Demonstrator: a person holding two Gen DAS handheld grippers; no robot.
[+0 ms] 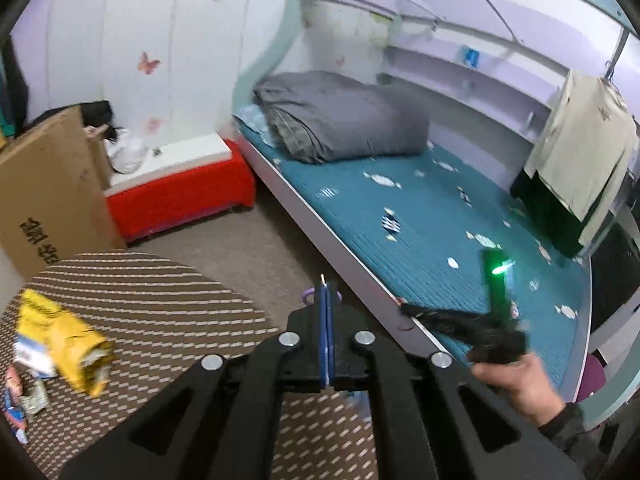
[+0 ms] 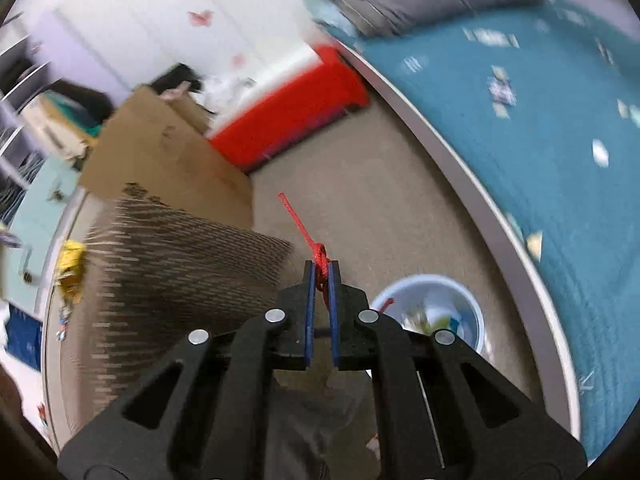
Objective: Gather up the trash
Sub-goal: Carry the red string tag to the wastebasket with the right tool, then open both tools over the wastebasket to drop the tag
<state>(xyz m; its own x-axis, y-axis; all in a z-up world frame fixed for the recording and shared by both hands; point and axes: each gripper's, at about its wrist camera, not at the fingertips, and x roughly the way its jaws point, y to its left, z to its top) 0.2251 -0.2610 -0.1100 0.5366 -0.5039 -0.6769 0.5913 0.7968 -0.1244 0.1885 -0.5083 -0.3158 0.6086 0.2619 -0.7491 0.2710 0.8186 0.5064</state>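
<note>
Right gripper [image 2: 322,276] pinches red string [image 2: 298,222]; left gripper [image 1: 327,300] pressed together, empty. Next, I judge: drop string into bin [image 2: 476,312] at four o'clock.

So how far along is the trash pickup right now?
Partly done. The round white bin on the floor already holds some scraps. In hand: the right hand-held gripper is shut on a knotted red string, close to the bin. The left hand-held gripper is shut, holding nothing visible. Left: the crumpled yellow wrapper and small packets on the striped round table.
</note>
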